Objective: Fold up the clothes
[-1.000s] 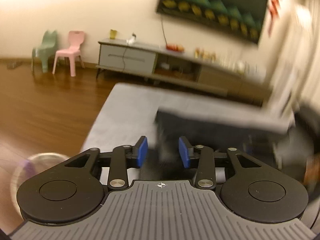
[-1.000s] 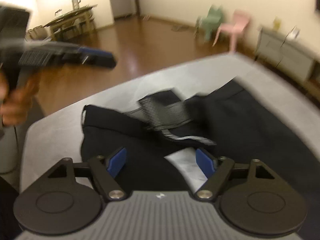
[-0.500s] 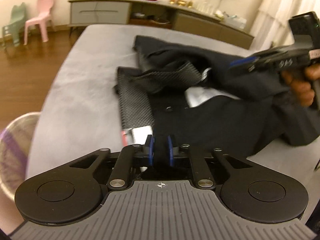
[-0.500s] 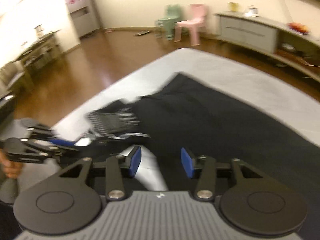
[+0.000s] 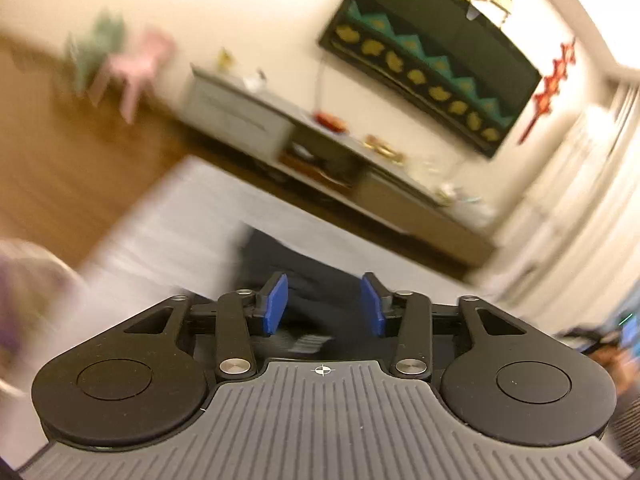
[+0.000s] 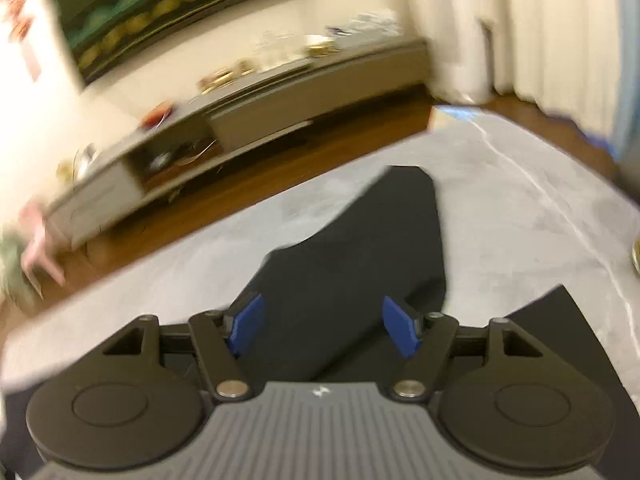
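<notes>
left wrist view: the left gripper (image 5: 323,305) hangs over the grey bed (image 5: 168,220) with its blue pads spread apart, holding nothing, probably between grabs. the dark garment (image 5: 304,276) lies on the bed just past the pads; blur hides its lie.

right wrist view: the right gripper (image 6: 323,324) is likewise spread wide and empty, above the dark garment (image 6: 360,256). one narrow leg or sleeve runs lengthwise away from the gripper toward the tv cabinet (image 6: 248,92), its squared end farthest, likely laid flat for folding.

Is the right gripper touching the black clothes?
Cannot tell. In the right wrist view, the right gripper has open jaws with the black clothes between, but depth is unclear.
</notes>
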